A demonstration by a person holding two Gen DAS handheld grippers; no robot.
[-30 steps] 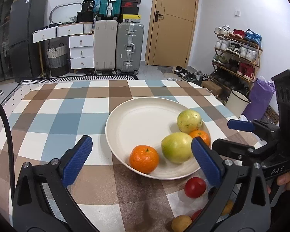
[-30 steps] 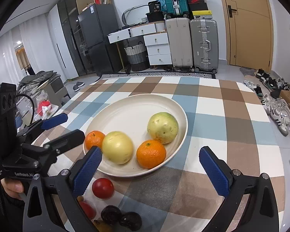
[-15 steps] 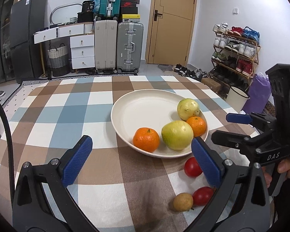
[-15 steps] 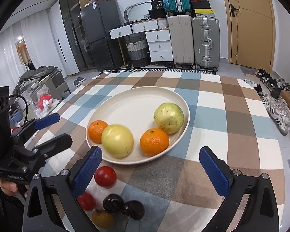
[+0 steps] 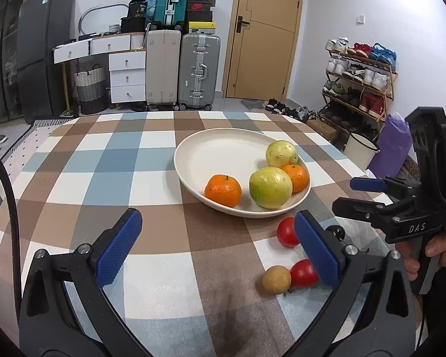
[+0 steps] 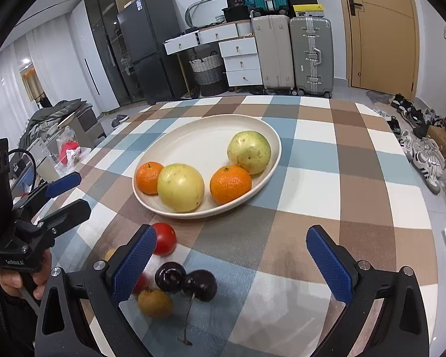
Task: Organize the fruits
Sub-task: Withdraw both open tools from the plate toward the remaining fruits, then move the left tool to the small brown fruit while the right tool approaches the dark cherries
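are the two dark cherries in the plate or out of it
Out. The two dark cherries lie on the checked tablecloth, nearer the camera than the plate.

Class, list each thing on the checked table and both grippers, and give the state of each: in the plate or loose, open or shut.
Plate: holds four fruits.
Two oranges: in plate.
Two green fruits: in plate.
Tomatoes: loose on cloth.
Two cherries: loose, touching.
Small brown fruit: loose.
Left gripper: open, empty.
Right gripper: open, empty.
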